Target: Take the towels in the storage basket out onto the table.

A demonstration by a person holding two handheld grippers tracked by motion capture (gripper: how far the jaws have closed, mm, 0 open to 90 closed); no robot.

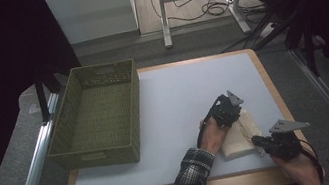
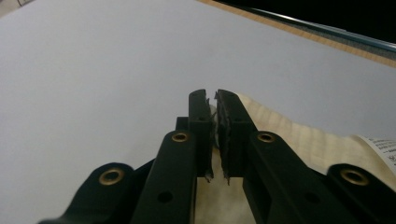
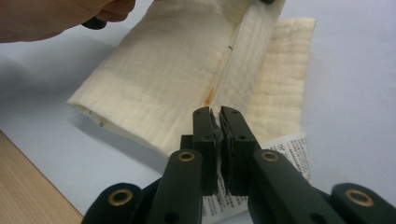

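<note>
Nearest, the right gripper (image 1: 261, 145) lies low with jaws clenched on the near end of the folded cream cloth (image 1: 239, 137), seemingly at its label. The cloth runs lengthwise away across the tabletop (image 1: 173, 96). The left gripper (image 1: 235, 112) pinches its far end.

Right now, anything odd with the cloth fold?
Slightly. The cream cloth shows a small orange stain beside the fold line, and its white care label sticks out from under the near edge.
</note>
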